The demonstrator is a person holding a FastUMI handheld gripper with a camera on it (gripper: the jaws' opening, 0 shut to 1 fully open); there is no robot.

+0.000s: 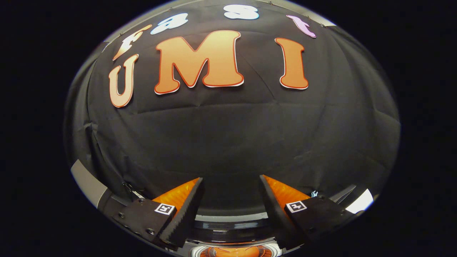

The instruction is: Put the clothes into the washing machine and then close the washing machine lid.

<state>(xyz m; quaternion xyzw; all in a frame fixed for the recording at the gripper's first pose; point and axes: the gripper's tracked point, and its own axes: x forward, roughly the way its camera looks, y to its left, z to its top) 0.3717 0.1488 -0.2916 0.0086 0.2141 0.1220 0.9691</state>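
Against the booth's black cloth wall [232, 142] we see the hand-held gripper [232, 185] raised, its two fingers standing well apart with nothing between them.

Left to right: beyond the left finger [185, 207] a grey strip [87, 184] curves away below the cloth; we cannot tell what it belongs to. The left finger's toothed inner face points toward the gap, and a small square marker [164, 208] sits on its mount. Between the two fingers, low and close under them, lies the top of the washing machine [232, 223]: a pale rim line, then a dark glossy band with reflections, and below that a round opening edged in white where something orange [232, 252] shows inside. We cannot tell whether the orange is clothing or part of the drum. The lid's position we cannot make out. The right finger [275, 207] mirrors the left and carries its own square marker [296, 206]. Beyond it a bright pale patch [360, 201] catches light at the foot of the cloth.

Neither finger touches the machine as far as we can see.
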